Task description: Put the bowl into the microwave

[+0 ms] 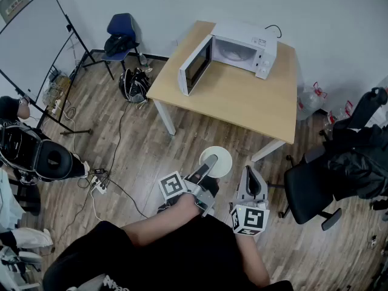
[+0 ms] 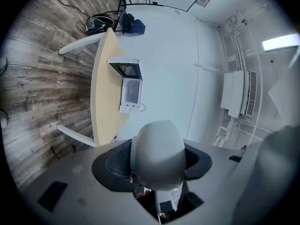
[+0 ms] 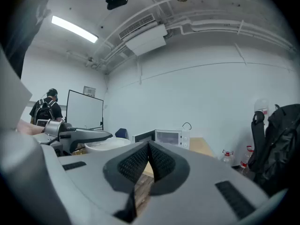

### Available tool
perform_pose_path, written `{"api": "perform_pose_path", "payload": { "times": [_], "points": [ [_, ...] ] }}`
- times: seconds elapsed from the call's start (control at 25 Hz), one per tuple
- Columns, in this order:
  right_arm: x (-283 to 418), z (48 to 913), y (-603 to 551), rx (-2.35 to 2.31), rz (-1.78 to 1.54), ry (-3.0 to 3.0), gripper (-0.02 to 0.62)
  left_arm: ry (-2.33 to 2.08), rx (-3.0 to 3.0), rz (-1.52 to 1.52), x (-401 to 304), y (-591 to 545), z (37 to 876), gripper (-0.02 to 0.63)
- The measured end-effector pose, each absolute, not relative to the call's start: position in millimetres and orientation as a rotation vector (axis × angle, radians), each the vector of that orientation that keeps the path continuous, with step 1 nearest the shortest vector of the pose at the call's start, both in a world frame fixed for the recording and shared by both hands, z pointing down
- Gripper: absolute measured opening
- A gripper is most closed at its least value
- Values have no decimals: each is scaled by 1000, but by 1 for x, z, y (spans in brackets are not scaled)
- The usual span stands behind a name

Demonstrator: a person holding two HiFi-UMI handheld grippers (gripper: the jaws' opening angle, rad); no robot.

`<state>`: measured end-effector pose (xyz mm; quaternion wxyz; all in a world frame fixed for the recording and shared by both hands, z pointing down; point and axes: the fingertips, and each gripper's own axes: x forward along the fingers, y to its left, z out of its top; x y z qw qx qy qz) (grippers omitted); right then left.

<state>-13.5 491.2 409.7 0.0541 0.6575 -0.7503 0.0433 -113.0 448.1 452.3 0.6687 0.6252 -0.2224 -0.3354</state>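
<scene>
A white bowl hangs in the air above the wood floor, short of the table. My left gripper is shut on its rim, one jaw over the rim and one under it. In the left gripper view the bowl fills the gap between the dark pads. The white microwave stands at the far end of the light wooden table, its door swung wide open to the left. My right gripper is beside the bowl on the right, shut and holding nothing; its pads meet.
A black office chair piled with dark bags stands to the right. A power strip and cables lie on the floor at left. A blue chair, a whiteboard and a person are at the far left.
</scene>
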Motion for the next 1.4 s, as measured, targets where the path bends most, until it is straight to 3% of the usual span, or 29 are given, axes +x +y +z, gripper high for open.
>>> {"api": "perform_pose_path", "payload": {
  "times": [0.76, 1.4],
  "points": [
    [23, 427, 472, 1987, 209, -2291, 60, -530, 1386, -768, -91, 426, 460, 245],
    [57, 439, 332, 1981, 198, -2182, 60, -496, 1364, -713, -54, 278, 480, 245]
  ]
}}
